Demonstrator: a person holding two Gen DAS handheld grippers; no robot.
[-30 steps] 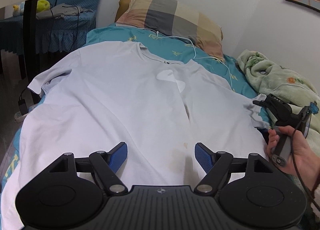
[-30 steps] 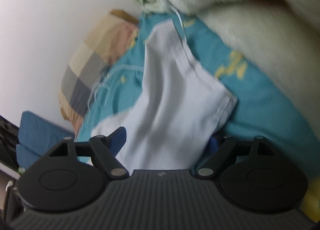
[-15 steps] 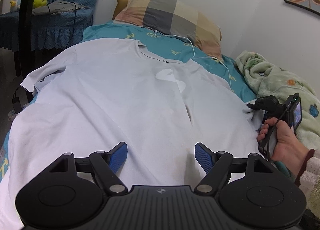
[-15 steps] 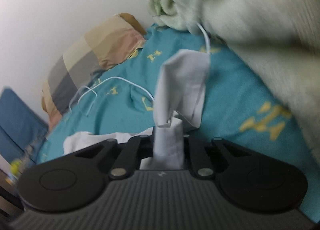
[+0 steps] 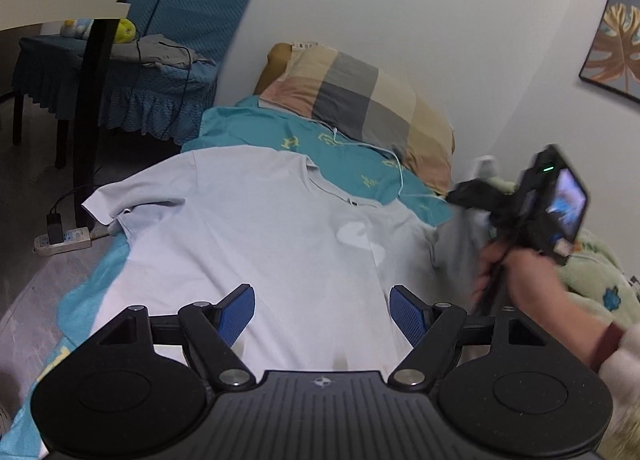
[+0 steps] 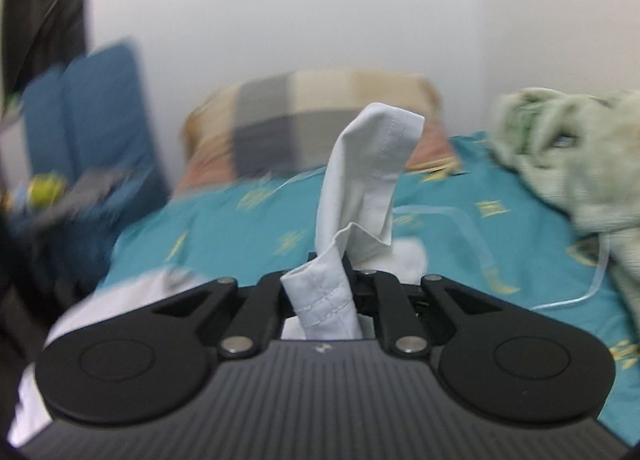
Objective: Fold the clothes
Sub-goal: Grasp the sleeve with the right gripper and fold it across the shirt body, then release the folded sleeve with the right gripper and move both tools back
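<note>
A pale grey T-shirt (image 5: pixel 248 236) lies flat, front up, on the teal bed sheet (image 5: pixel 352 156). My left gripper (image 5: pixel 322 310) is open and empty above the shirt's lower middle. My right gripper (image 6: pixel 330 280) is shut on the shirt's right sleeve (image 6: pixel 368 180), which stands up from the jaws. In the left wrist view the right gripper (image 5: pixel 476 196) is held lifted at the shirt's right side, blurred by motion, with sleeve cloth hanging from it.
A checked pillow (image 5: pixel 360 104) lies at the head of the bed by the wall. A green blanket (image 6: pixel 568 156) is heaped on the right. A white cable (image 5: pixel 396 164) crosses the sheet. A blue-covered chair (image 5: pixel 120 92) and a power strip (image 5: pixel 60 242) are at the left.
The right gripper closed on the right sleeve and lifted it off the bed, moving up and toward the shirt's middle. The left gripper stayed open and pulled back and higher.
</note>
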